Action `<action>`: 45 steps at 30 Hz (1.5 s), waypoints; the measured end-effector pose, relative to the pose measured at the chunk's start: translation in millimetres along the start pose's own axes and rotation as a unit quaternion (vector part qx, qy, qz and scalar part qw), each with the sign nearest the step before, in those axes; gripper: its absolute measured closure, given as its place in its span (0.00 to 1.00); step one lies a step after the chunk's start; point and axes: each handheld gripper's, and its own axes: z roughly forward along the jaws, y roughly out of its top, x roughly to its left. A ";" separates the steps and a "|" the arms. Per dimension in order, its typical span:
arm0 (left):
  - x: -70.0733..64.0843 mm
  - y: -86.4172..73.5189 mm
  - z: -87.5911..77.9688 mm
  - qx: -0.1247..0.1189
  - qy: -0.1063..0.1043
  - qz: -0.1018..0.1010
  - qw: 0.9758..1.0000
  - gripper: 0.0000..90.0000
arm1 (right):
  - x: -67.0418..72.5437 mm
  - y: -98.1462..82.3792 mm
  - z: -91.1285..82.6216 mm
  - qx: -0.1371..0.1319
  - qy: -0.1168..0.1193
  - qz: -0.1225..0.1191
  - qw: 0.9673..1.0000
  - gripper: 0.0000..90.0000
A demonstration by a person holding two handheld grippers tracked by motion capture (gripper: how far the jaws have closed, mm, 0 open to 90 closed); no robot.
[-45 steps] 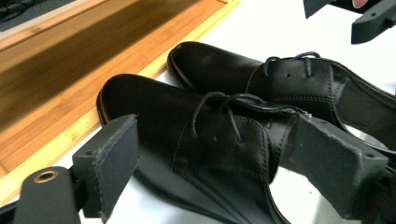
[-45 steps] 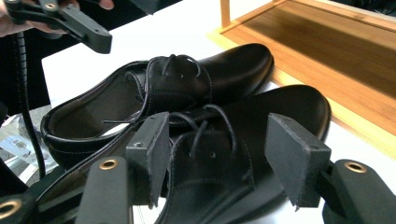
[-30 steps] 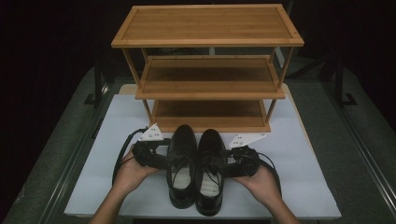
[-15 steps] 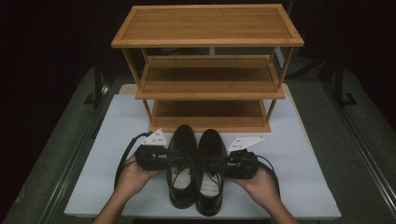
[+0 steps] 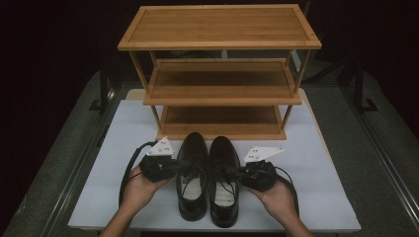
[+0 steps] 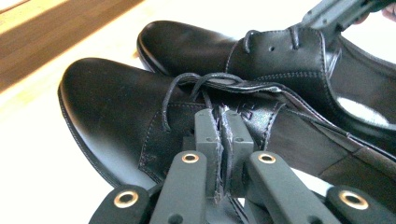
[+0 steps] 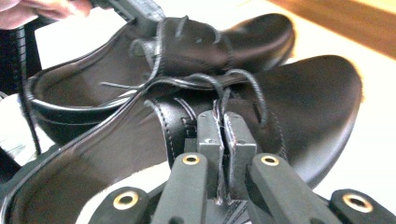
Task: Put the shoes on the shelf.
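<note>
two black shoes sit side by side at the near middle of the desk (image 5: 123,148), the left gripper (image 6: 223,135) clenched on the left shoe (image 5: 191,177) and the right gripper (image 7: 225,137) on the right shoe (image 5: 223,182), so lifting both evenly toward the wooden rack (image 5: 220,74) beyond likely keeps the thin leather from slipping free.

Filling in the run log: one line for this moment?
left gripper: shut on left shoe | right gripper: shut on right shoe | shoes: side by side before rack
</note>
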 end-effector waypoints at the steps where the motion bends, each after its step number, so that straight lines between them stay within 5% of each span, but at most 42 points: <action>1: 0.0 -0.2 -1.4 0.000 0.002 0.001 1.000 0.97 | -1.1 0.0 -1.1 -0.001 -0.003 0.000 1.000 0.97; 15: 6.3 -1.9 -15.7 -0.019 0.013 -0.016 1.000 0.97 | -13.8 2.6 -19.2 -0.028 -0.028 0.012 0.999 0.97; 28: 13.6 14.5 -21.2 -0.041 0.035 -0.013 0.998 0.97 | -35.7 13.7 -30.7 -0.041 -0.055 0.020 0.997 0.97; 45: 49.4 49.2 4.6 -0.065 0.064 -0.013 0.996 0.97 | -81.5 35.3 -16.7 -0.044 -0.088 0.031 0.995 0.97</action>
